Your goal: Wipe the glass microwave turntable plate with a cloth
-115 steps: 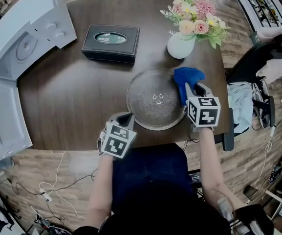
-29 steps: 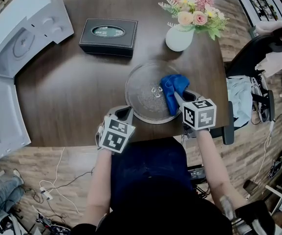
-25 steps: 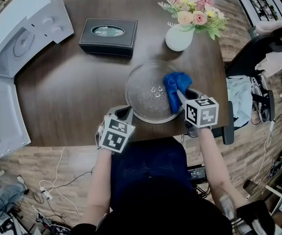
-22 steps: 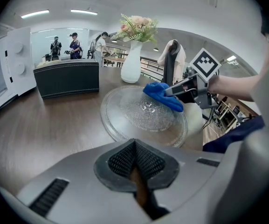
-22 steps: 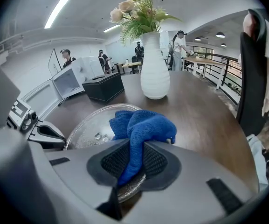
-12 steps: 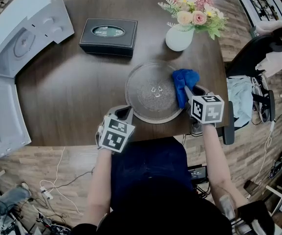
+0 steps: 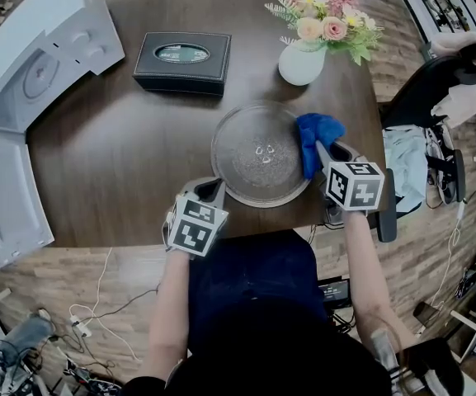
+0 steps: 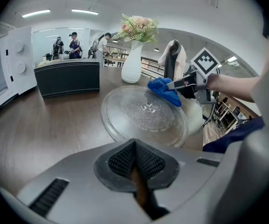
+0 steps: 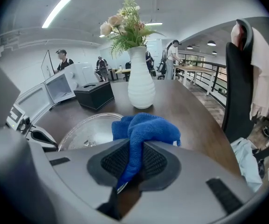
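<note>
Far to the left of the glass turntable plate (image 7: 254, 130), a white microwave (image 7: 52, 44) stands at the edge of the dark wooden table (image 7: 122, 155) with its door (image 7: 7, 196) swung open toward the person; behind the plate and to its left lies a black tissue box (image 7: 184, 61), well apart from the glass; at the plate's near-left rim sits the left gripper (image 7: 211, 190), its jaws pressed together with nothing between them, the tips just beside the rim, though whether they touch it cannot be told; the plate itself lies flat on the table near the person's edge, clear, round and finely textured, with three small raised lugs at its middle; over the plate's right rim is bunched a blue cloth (image 7: 313, 134), part of it on the glass and part past the rim toward the table; the right gripper (image 7: 322, 153) comes in from the plate's near-right side, its jaws clamped tight on a fold of that cloth, the rest of the cloth puffing out ahead of the pads; behind the plate and slightly to its right stands a white vase (image 7: 301, 63) of pink and cream flowers, apart from the rim; further right of the plate, off the table, a dark office chair (image 7: 423, 97) has a pale garment draped over its back.
</note>
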`<control>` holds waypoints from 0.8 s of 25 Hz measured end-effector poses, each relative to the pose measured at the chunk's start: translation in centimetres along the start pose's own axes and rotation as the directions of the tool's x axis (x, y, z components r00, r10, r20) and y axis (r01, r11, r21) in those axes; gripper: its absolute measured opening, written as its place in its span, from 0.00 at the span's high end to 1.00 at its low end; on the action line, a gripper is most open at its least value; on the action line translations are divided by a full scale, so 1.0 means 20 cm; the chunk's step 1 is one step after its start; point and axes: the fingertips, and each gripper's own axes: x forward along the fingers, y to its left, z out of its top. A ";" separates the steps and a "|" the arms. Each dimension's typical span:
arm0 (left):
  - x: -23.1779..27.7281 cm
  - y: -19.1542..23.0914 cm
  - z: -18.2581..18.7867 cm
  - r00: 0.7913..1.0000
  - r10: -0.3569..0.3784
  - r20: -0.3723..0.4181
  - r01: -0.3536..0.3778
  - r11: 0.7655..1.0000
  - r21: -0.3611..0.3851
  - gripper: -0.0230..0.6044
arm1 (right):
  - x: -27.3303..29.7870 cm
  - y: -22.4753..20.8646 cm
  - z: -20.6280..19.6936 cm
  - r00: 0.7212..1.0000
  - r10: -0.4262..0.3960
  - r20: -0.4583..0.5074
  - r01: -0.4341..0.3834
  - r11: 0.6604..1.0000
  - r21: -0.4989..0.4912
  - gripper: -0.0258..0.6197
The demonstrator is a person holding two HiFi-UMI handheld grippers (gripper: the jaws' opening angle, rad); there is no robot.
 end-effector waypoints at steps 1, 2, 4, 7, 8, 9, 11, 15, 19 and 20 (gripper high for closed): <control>0.00 0.00 0.00 1.000 -0.001 -0.001 0.001 1.000 -0.002 0.96 | -0.02 0.01 0.01 1.000 0.005 0.008 -0.005 1.000 -0.001 0.88; 0.00 0.00 0.00 1.000 -0.001 -0.003 0.001 1.000 -0.005 0.96 | -0.04 0.02 0.02 1.000 0.010 0.014 -0.010 1.000 -0.003 0.88; 0.00 0.00 0.00 1.000 0.001 -0.005 -0.001 1.000 -0.001 0.96 | -0.07 0.05 0.04 0.999 0.025 0.024 -0.024 1.000 -0.007 0.88; 0.00 0.00 0.00 1.000 0.004 -0.006 -0.004 1.000 0.000 0.96 | -0.12 0.12 0.05 0.998 0.059 0.033 -0.058 0.998 -0.011 0.88; 0.00 0.00 0.00 1.000 0.003 -0.007 -0.003 1.000 -0.002 0.96 | -0.13 0.15 0.04 0.997 0.074 0.034 -0.073 0.997 -0.015 0.88; 0.00 0.00 0.00 1.000 0.002 -0.008 -0.002 1.000 -0.003 0.96 | -0.15 0.18 0.04 0.995 0.091 0.033 -0.090 0.996 -0.021 0.88; 0.00 0.00 0.00 1.000 -0.001 -0.012 0.001 1.000 -0.003 0.96 | -0.18 0.25 0.03 0.991 0.130 0.030 -0.128 0.991 -0.037 0.88; 0.00 0.00 0.00 1.000 -0.002 -0.017 0.002 1.000 0.004 0.96 | -0.25 0.41 0.00 0.977 0.212 0.016 -0.210 0.976 -0.063 0.88; 0.00 -0.01 0.00 1.000 0.002 -0.015 -0.002 1.000 0.008 0.96 | -0.28 0.57 -0.07 0.959 0.283 -0.015 -0.283 0.956 -0.074 0.88; 0.00 -0.01 0.00 1.000 0.003 -0.015 -0.003 1.000 0.010 0.96 | -0.28 0.60 -0.10 0.954 0.298 -0.024 -0.299 0.952 -0.073 0.88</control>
